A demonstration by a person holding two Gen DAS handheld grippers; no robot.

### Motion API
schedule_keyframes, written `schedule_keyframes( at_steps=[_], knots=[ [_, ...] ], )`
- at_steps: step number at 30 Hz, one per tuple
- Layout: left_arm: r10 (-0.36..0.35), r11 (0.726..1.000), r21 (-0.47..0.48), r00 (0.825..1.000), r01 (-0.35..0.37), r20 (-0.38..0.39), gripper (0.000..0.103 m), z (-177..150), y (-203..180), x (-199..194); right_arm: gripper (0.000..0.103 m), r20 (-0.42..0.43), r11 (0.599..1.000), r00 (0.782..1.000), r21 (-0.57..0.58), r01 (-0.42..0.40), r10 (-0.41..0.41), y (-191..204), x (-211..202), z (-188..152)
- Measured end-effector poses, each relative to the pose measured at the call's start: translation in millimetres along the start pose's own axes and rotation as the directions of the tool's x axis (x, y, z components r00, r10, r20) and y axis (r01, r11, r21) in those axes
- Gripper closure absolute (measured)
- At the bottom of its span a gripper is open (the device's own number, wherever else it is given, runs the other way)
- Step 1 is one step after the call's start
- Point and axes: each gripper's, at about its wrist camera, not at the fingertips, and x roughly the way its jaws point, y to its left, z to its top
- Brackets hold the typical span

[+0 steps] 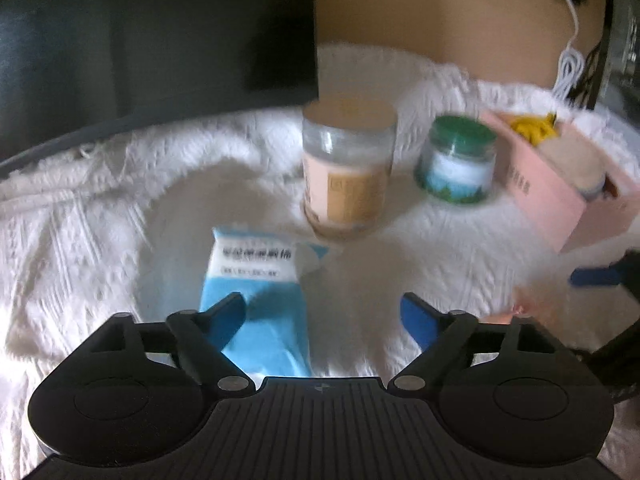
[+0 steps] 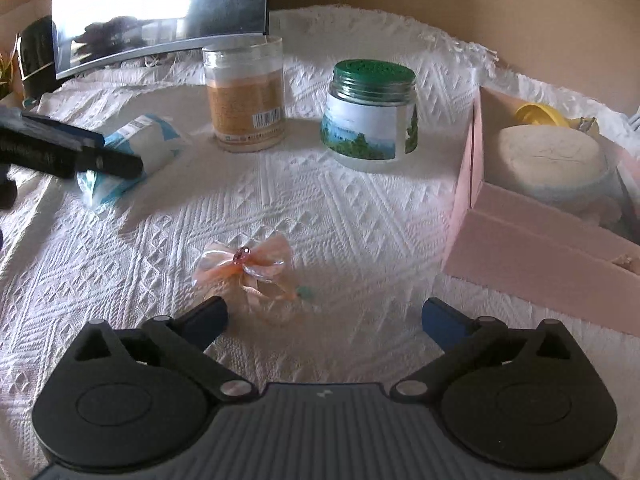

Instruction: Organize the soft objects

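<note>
A blue and white soft packet [image 1: 256, 288] lies on the white cloth; my left gripper [image 1: 322, 314] is open right over its near end, left finger above it. The packet also shows in the right wrist view [image 2: 136, 148], partly behind the left gripper's fingers [image 2: 80, 152]. A pink ribbon bow [image 2: 248, 268] lies just ahead of my open, empty right gripper [image 2: 324, 318]. A pink box [image 2: 532, 248] at the right holds a white round pad [image 2: 548, 156] and a yellow item [image 2: 536, 114]. The box also shows in the left wrist view [image 1: 560, 196].
An open orange-labelled jar [image 2: 244, 96] and a green-lidded jar [image 2: 372, 116] stand at the back on the white textured cloth [image 2: 360, 216]. A dark monitor [image 2: 160, 12] stands behind them. A white cable [image 1: 570, 60] hangs at the far right.
</note>
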Motion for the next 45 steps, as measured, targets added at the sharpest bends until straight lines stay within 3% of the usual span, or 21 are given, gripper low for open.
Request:
schedule_keyframes(
  at_steps=[2, 5, 9, 12, 13, 15, 18, 19, 21, 27, 29, 32, 37, 45],
  knots=[
    [0.046, 0.999, 0.015, 0.999, -0.046, 0.021, 0.018, 4, 1, -1, 0.000, 0.001, 1.000, 1.000, 0.001, 0.000, 0.000, 0, 0, 1],
    [0.071, 0.997, -0.023, 0.997, -0.071, -0.018, 0.018, 10, 13, 13, 0.000, 0.004, 1.000, 1.000, 0.004, 0.003, -0.003, 0, 0, 0],
    [0.036, 0.992, -0.115, 0.995, -0.047, -0.089, 0.018, 10, 31, 42, 0.000, -0.003, 1.000, 1.000, 0.002, 0.006, -0.006, 2, -1, 0],
    [-0.030, 0.981, -0.193, 0.993, 0.007, -0.117, 0.022, 8, 41, 54, 0.000, -0.023, 1.000, 1.000, -0.019, -0.018, 0.018, -1, -1, 2],
    [-0.047, 0.978, -0.206, 0.993, 0.023, -0.112, 0.026, 7, 44, 54, 0.000, -0.037, 0.999, 0.999, -0.027, -0.027, 0.026, -1, 0, 4],
    [-0.055, 0.977, -0.209, 0.993, 0.033, -0.100, 0.042, 4, 45, 51, 0.000, -0.069, 0.999, 0.997, -0.036, -0.038, 0.035, -2, 2, 10],
    [-0.076, 0.973, -0.228, 0.991, 0.049, -0.112, 0.044, 2, 47, 44, 0.001, -0.129, 0.999, 0.991, -0.033, -0.033, 0.029, 0, 6, 20],
    [-0.089, 0.970, -0.235, 0.990, 0.061, -0.108, 0.044, 1, 48, 40, 0.007, -0.136, 0.999, 0.990, -0.029, -0.031, 0.027, 2, 6, 22],
    [-0.098, 0.966, -0.248, 0.991, 0.073, -0.091, 0.045, -1, 50, 32, 0.012, -0.124, 0.999, 0.991, -0.028, -0.047, 0.043, 8, 2, 25],
    [-0.071, 0.964, -0.262, 0.992, 0.042, -0.103, 0.045, -10, 51, 10, 0.012, -0.089, 0.991, 0.989, -0.049, -0.122, 0.117, 34, 1, 35],
    [-0.067, 0.964, -0.265, 0.990, 0.032, -0.126, 0.045, -15, 50, 6, 0.016, -0.096, 0.989, 0.986, -0.057, -0.140, 0.134, 39, 7, 38],
    [-0.068, 0.967, -0.253, 0.986, 0.027, -0.154, 0.045, -21, 43, 0, 0.032, -0.122, 0.985, 0.982, -0.079, -0.153, 0.142, 46, 15, 40],
    [-0.079, 0.971, -0.237, 0.984, 0.039, -0.161, 0.045, -23, 27, -15, 0.079, -0.150, 0.981, 0.979, -0.115, -0.157, 0.140, 49, 5, 43],
    [-0.160, 0.977, -0.164, 0.975, 0.134, -0.154, 0.045, -8, -16, -28, 0.083, -0.098, 0.985, 0.988, -0.117, -0.127, 0.115, 20, -51, 44]
  ],
)
